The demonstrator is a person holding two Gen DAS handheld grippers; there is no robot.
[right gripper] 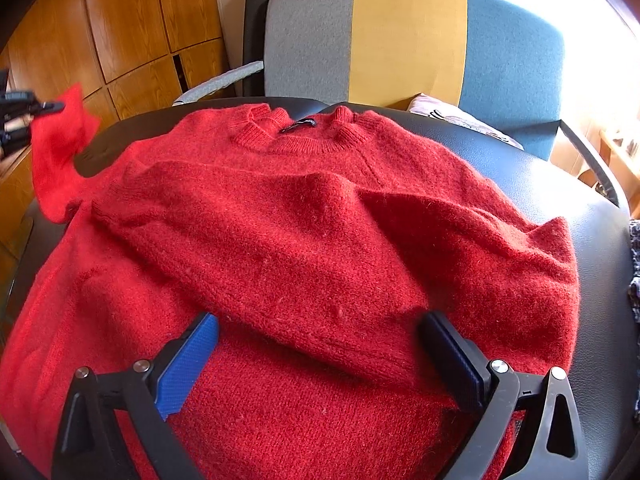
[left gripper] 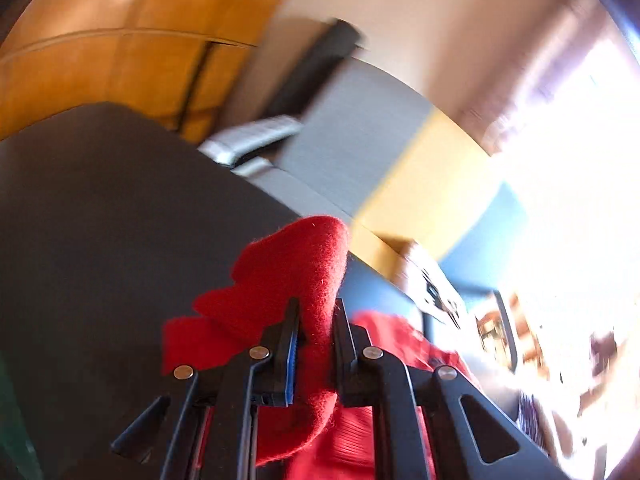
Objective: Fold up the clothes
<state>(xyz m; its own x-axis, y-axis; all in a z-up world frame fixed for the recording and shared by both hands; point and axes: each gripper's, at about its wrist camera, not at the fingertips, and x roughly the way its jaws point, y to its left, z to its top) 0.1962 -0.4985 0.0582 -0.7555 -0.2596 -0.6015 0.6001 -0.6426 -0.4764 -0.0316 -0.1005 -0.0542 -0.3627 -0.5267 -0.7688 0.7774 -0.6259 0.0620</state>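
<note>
A red knit sweater (right gripper: 304, 232) lies flat on a black round table (right gripper: 560, 184), collar at the far side, one sleeve folded across the chest. My left gripper (left gripper: 316, 312) is shut on the other sleeve's cuff (left gripper: 296, 264) and holds it raised above the table; it shows at the far left of the right wrist view (right gripper: 48, 108) with the lifted sleeve (right gripper: 56, 152). My right gripper (right gripper: 320, 328) is open just above the sweater's lower body, a blue-padded finger (right gripper: 192, 356) on each side, holding nothing.
A grey, yellow and blue chair (right gripper: 408, 36) stands behind the table with a pale cushion (right gripper: 452, 116) on its seat. Wooden cabinet doors (right gripper: 120, 32) fill the back left. A bright window is at the right.
</note>
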